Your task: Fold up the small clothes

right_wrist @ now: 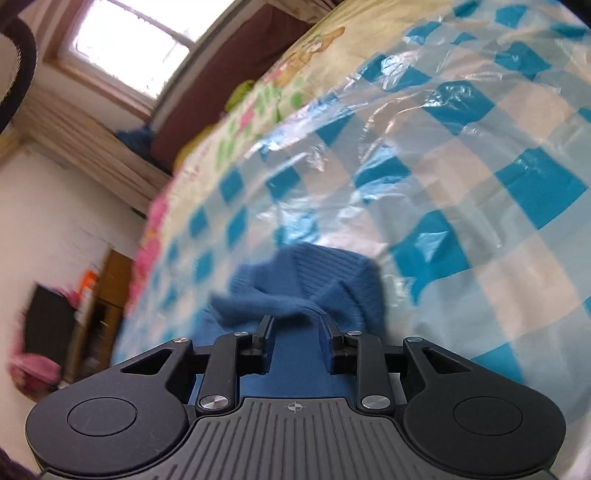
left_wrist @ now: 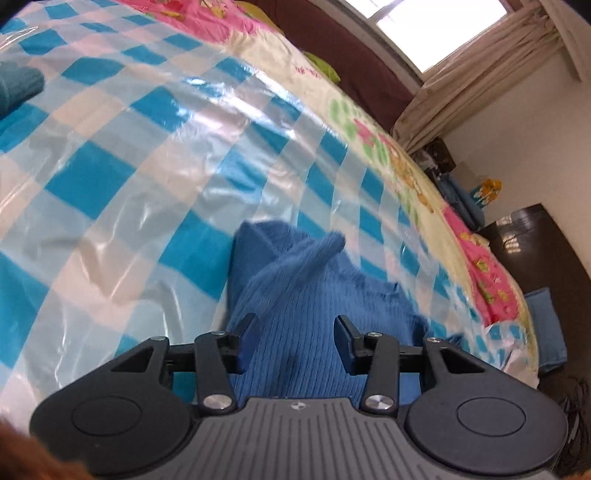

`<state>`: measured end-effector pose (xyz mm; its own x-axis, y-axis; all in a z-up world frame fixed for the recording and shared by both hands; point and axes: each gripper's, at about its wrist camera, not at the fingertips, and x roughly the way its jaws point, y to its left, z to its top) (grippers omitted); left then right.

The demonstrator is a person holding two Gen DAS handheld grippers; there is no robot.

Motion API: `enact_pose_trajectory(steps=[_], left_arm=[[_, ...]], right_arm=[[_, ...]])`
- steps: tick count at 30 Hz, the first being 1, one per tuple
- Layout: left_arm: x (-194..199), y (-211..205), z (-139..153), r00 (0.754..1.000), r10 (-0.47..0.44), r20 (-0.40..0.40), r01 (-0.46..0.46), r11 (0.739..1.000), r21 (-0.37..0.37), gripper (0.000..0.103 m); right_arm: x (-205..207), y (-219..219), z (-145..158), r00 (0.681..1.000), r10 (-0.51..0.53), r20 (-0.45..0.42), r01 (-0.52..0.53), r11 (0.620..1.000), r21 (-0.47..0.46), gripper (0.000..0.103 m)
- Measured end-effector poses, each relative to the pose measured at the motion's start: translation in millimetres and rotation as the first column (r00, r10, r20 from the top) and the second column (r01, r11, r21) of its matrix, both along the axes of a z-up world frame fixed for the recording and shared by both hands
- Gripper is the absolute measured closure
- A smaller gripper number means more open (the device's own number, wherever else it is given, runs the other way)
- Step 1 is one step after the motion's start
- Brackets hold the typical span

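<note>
Looking forward along each gripper, both wrist views show the same blue ribbed knit garment [left_wrist: 306, 295] lying on a bed, directly beneath and ahead of the fingers. Nearest the left camera, the left gripper [left_wrist: 294, 339] stands part open, its two pads apart with knit showing in the gap; nothing seems pinched between them. Nearest the right camera, the right gripper [right_wrist: 294, 338] stands narrower, also with a gap, and the garment [right_wrist: 306, 280] shows through that gap; I cannot see either pad pressing on cloth, so I read it as not holding.

The garment is a soft, light knit (likely a small sweater) that will sag and stretch when lifted and drag a little on the sheet beneath. It lies rumpled, with a loose tube-shaped piece, probably a sleeve or cuff [left_wrist: 325, 247], flopped across its top. Best places to take hold look to be a ribbed hem or cuff edge, where the cloth is thicker and a pinch will not slide off.

Its long axis seems to run away from the cameras, near end under the grippers, far end toward the middle of the bed, though much of it is hidden and blurred.

Beyond it spreads a glossy, crinkled blue-and-white checked plastic sheet [left_wrist: 155, 147], slippery by the look of it, laid over a floral bedspread [left_wrist: 388, 147]. Farthest off are a curtained window [left_wrist: 436, 22] and a pale wall.
</note>
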<state>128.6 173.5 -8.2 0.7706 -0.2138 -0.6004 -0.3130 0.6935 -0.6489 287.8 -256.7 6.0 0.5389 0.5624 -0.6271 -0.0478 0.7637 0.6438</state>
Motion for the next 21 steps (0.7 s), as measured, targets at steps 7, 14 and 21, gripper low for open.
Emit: enact_pose_trajectory(steps=[7,14,21], left_arm=[[-1.3,-10.8,-5.6,0.999,-0.023,-0.045,0.027,0.997,0.075,0.055],[-2.9,-5.0,1.1,1.0,-0.003,-0.022,0.005,0.995,0.101,0.049],[-0.1,0.7,-5.9,0.995,0.075,-0.062,-0.065,0.986,0.154,0.048]], right_arm=[[3.6,34.6,7.0,0.985,0.122,0.124,-0.08,0.95,-0.301,0.06],[21.1,44.0,-5.9,0.988,0.123,0.097,-0.085,0.942,-0.326,0.06],[40.8,56.0,-9.1,0.989,0.126,0.076,-0.087,0.918,-0.388,0.077]])
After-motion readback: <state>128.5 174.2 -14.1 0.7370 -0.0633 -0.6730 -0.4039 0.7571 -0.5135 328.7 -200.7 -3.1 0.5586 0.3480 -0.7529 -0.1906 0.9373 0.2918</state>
